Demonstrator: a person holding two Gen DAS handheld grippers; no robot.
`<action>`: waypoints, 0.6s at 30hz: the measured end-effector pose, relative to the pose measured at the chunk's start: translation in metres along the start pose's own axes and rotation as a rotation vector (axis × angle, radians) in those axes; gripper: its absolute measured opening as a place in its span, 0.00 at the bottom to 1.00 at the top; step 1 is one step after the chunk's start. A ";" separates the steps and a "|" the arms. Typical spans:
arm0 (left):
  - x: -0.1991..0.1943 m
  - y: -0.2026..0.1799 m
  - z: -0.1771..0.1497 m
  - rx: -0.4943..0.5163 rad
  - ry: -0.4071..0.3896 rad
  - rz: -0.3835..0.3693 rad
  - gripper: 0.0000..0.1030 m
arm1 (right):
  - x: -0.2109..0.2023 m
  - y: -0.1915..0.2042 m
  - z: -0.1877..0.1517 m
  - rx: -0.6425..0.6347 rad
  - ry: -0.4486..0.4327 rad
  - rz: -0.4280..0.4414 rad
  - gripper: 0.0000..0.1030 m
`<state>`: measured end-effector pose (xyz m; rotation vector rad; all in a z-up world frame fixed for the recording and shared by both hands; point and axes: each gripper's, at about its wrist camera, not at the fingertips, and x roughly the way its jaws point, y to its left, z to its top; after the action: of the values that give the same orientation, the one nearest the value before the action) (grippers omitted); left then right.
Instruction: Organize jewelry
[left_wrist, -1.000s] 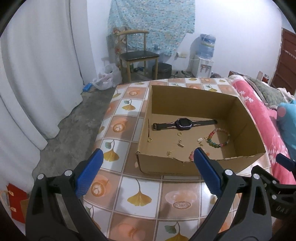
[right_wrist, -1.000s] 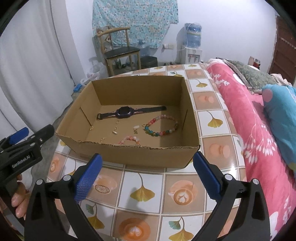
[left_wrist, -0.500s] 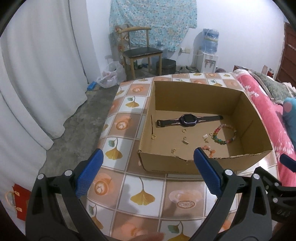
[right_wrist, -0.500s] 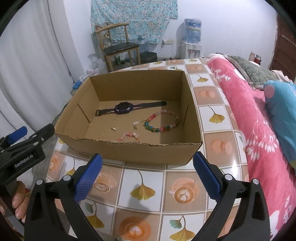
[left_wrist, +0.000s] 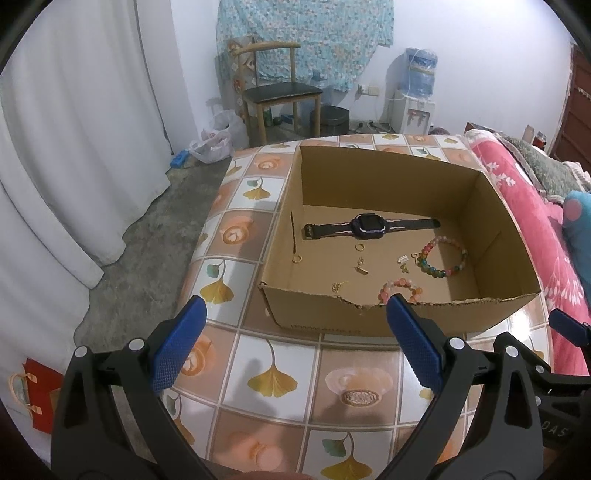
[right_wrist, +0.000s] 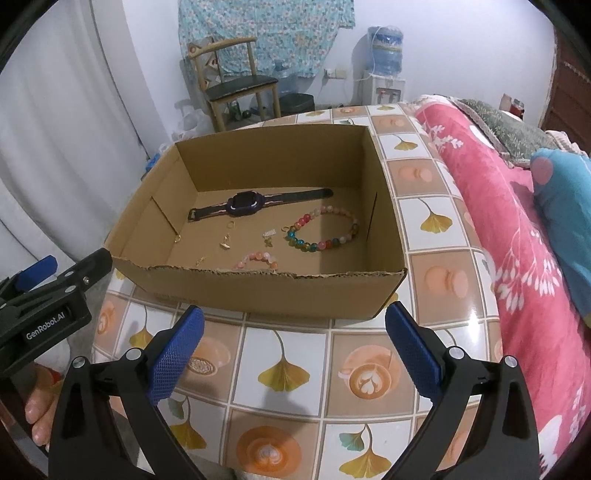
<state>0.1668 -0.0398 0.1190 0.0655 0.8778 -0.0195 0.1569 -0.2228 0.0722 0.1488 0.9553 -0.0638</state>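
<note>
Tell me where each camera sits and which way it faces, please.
Left wrist: on the left gripper, facing forward over the table into the cardboard box; its blue fingers show, open.
Right wrist: on the right gripper, same direction; open fingers, plus the left gripper at its left edge.
Shared: box, watch, bracelets, chair.

Your work surface is a table (left_wrist: 280, 373) covered in a glossy tiled-pattern cloth, orange and white squares with ginkgo-leaf and latte-cup prints. Directly on it sits one open-topped cardboard box (left_wrist: 373, 317), its near wall torn along the top edge. The box stands toward the far half of the table; the near tiles in front of you carry nothing else.
</note>
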 end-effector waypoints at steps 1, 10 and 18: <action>0.000 0.000 0.000 0.001 0.000 0.000 0.92 | 0.000 0.000 0.000 -0.001 0.001 0.001 0.93; 0.000 0.000 0.000 0.001 0.000 0.003 0.92 | 0.003 0.002 0.001 -0.007 0.007 0.003 0.93; 0.000 0.002 -0.001 -0.001 -0.002 0.003 0.92 | 0.003 0.002 0.001 -0.008 0.007 0.001 0.93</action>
<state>0.1660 -0.0374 0.1185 0.0658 0.8759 -0.0166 0.1600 -0.2209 0.0708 0.1421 0.9626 -0.0580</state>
